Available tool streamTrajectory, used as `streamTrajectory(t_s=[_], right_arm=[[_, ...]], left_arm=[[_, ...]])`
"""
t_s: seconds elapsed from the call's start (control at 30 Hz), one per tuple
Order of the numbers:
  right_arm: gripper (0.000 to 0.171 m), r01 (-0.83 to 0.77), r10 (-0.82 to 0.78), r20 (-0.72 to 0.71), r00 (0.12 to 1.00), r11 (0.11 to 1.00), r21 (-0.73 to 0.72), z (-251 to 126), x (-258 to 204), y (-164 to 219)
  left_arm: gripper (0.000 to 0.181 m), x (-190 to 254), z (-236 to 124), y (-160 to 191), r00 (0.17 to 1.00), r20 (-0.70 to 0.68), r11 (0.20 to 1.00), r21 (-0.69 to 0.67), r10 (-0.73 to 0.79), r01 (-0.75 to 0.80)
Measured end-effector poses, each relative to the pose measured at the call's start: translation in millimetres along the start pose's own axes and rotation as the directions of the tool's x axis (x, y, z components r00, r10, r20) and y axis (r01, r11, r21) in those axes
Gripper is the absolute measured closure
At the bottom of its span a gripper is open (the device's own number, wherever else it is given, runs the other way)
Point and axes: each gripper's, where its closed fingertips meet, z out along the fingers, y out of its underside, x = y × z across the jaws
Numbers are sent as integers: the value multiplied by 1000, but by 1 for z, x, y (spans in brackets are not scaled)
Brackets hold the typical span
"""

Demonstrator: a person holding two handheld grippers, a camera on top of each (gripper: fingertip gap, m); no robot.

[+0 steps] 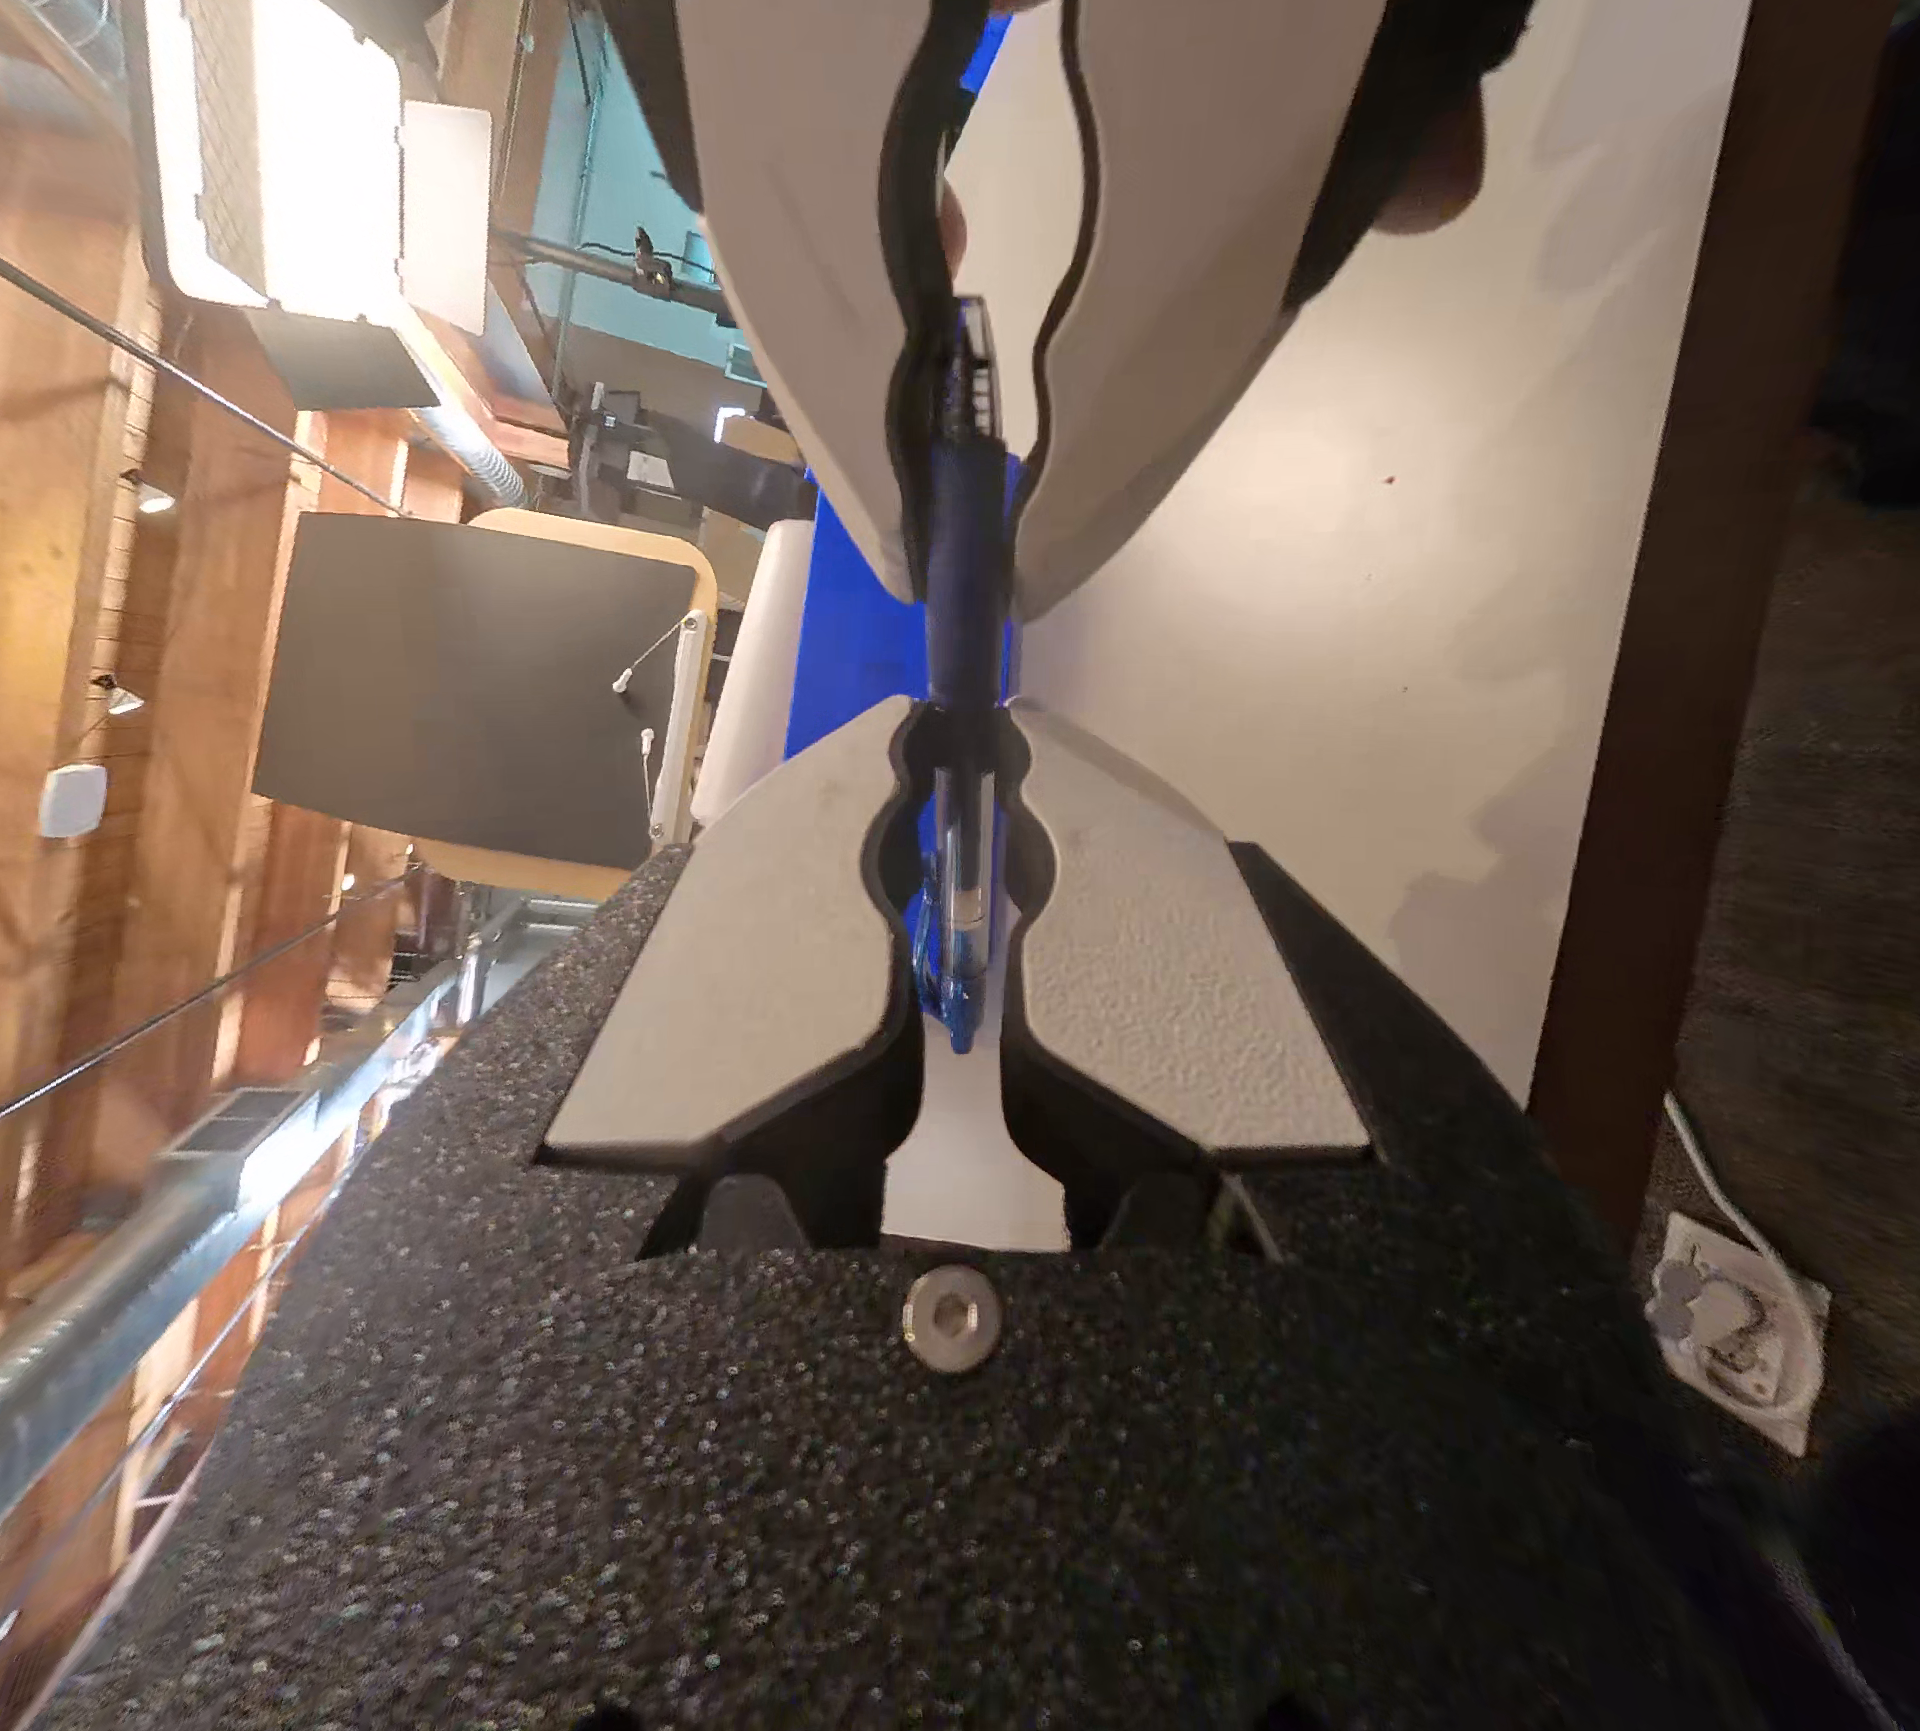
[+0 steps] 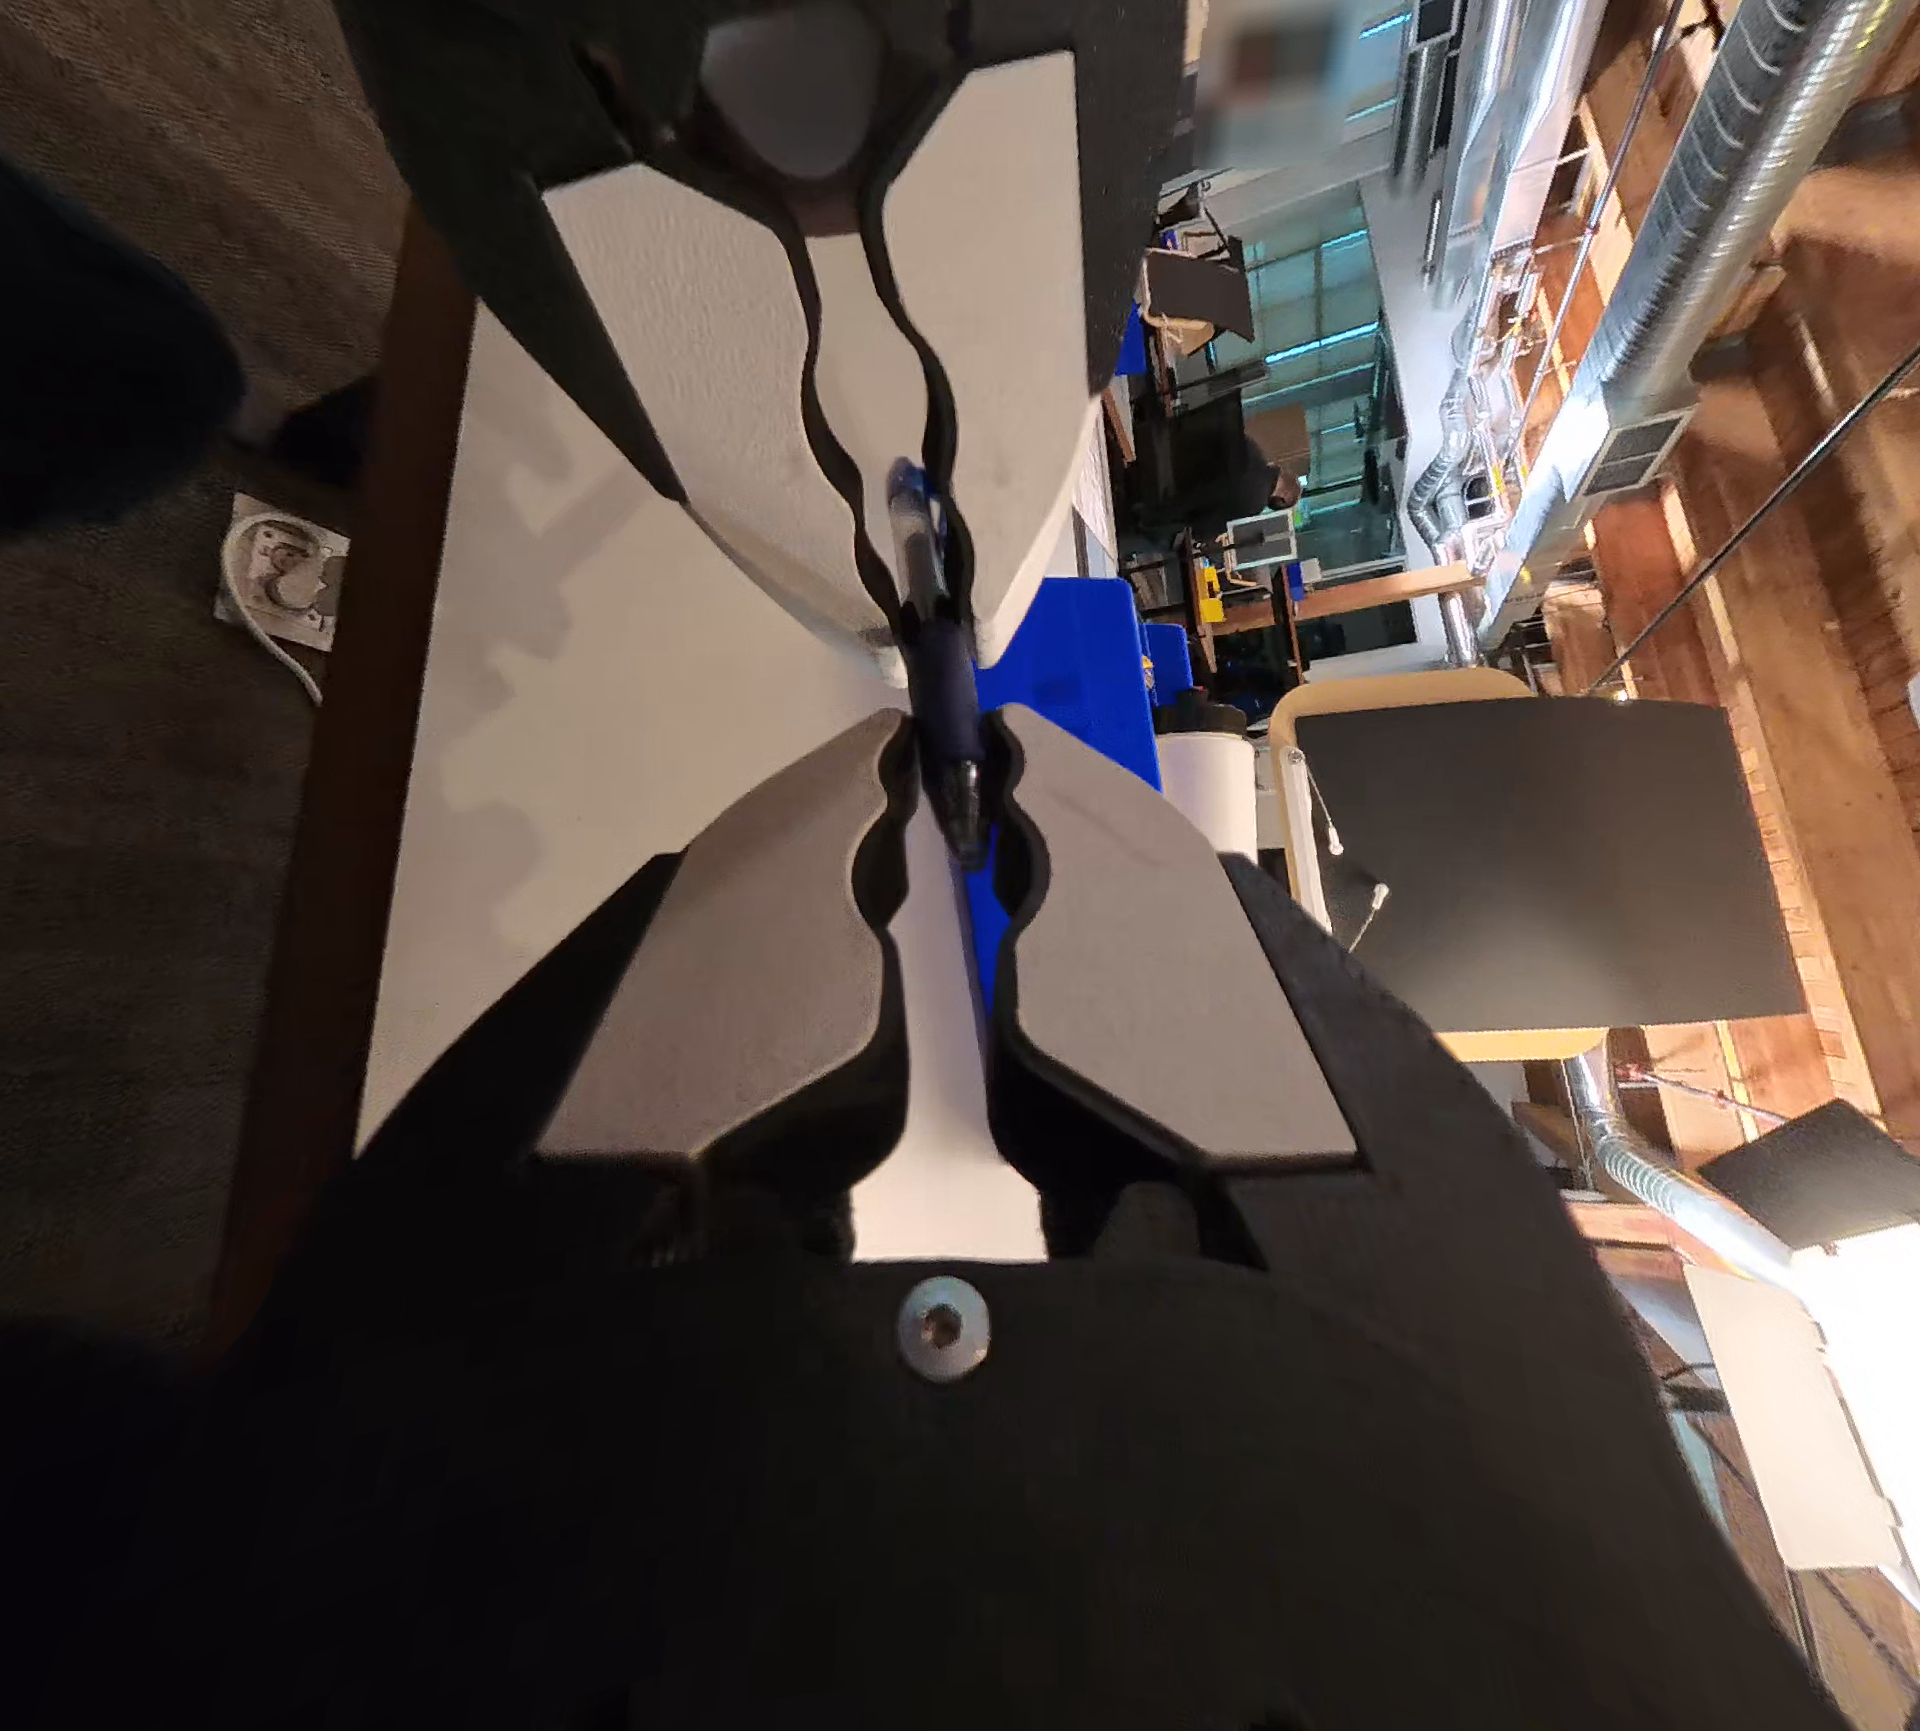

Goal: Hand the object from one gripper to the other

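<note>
There is one pen (image 1: 966, 601) here, blue, with a dark rubber grip and a clear barrel, and two grippers meet on it tip to tip above a white table (image 1: 1351, 538). The left gripper (image 1: 961, 725) has its two fingers closed on the pen where the rubber grip meets the clear barrel; the clear barrel and the blue clip end lie back between those fingers. The right gripper (image 2: 951, 736) is closed on the rubber grip from the opposite side, and the pen tip points back between its two fingers. So both grippers hold the one pen at the same time, in the air above the table. Beyond the far edge of the table stands one blue bin (image 2: 1081, 653). On the carpet near the dark wooden table edge lies one white cable (image 2: 275, 585).
</note>
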Motion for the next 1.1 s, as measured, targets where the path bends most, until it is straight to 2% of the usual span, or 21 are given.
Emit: streamTrajectory(t_s=[0.13, 0.17, 0.2, 0.27, 0.33, 0.37, 0.43, 0.5, 0.53, 0.57, 0.6, 0.63, 0.67, 0.73, 0.8, 0.87, 0.93, 1.0, 1.03, 1.1], right_arm=[[161, 35, -35, -42, 998, 999, 7, 3, 2, 0], [161, 31, -30, -77, 997, 999, 15, 3, 7, -1], [161, 33, -31, -120, 992, 999, 19, 3, 14, -1], [161, 69, -63, -248, 967, 997, 15, -1, 30, 1], [162, 99, -92, -347, 933, 995, 3, -4, 42, 5], [161, 116, -108, -400, 910, 993, -3, -5, 47, 6], [161, 164, -148, -497, 855, 986, -11, -9, 53, 6], [161, 220, -185, -570, 801, 975, -7, -11, 54, 2], [161, 251, -200, -593, 780, 968, 4, -11, 51, -2], [161, 283, -213, -611, 763, 959, 20, -11, 47, -7], [161, 311, -219, -625, 749, 949, 40, -11, 44, -12], [161, 328, -220, -627, 747, 943, 60, -10, 39, -15], [161, 328, -213, -620, 755, 942, 76, -7, 35, -17], [161, 316, -193, -618, 762, 944, 96, -4, 32, -18], [161, 245, -122, -592, 797, 960, 132, -1, 32, -14], [150, 139, -14, -527, 850, 970, 198, 2, 30, -10], [144, -37, 154, -398, 904, 958, 286, 6, 27, -9], [140, -259, 354, -217, 910, 891, 372, 8, 26, -13], [137, -388, 465, -109, 878, 827, 406, 8, 27, -16], [126, -619, 644, 112, 757, 651, 439, 6, 29, -28]], left_arm=[[168, -5, 1, 3, 998, 30, 998, 5, -57, 56], [164, -12, 0, 3, 989, 47, 989, 25, -143, 142], [150, -22, -2, 2, 964, 66, 966, 62, -256, 252], [128, -45, -9, 3, 859, 71, 855, 167, -507, 491], [113, -68, -18, 10, 659, 10, 637, 271, -752, 722], [106, -78, -22, 16, 523, -45, 487, 306, -851, 818], [102, -90, -26, 25, 197, -225, 119, 319, -954, 940], [103, -90, -29, 21, -107, -484, -239, 220, -868, 946], [105, -88, -30, 14, -219, -593, -361, 130, -775, 924], [108, -83, -30, 8, -307, -661, -433, 29, -684, 901], [110, -78, -30, 1, -366, -701, -468, -51, -613, 882], [115, -74, -29, -4, -397, -720, -482, -99, -569, 870], [129, -70, -28, -7, -408, -722, -481, -118, -559, 868], [167, -67, -27, -8, -373, -723, -467, -78, -581, 881], [167, -67, -26, -7, -309, -710, -420, -20, -633, 907], [167, -72, -27, -3, -189, -663, -332, 96, -724, 938], [167, -81, -30, 6, 2, -535, -167, 267, -845, 949], [167, -88, -35, 12, 217, -363, 60, 398, -906, 916], [167, -91, -39, 12, 329, -279, 182, 445, -902, 877], [167, -92, -48, 1, 530, -171, 386, 510, -831, 769]])
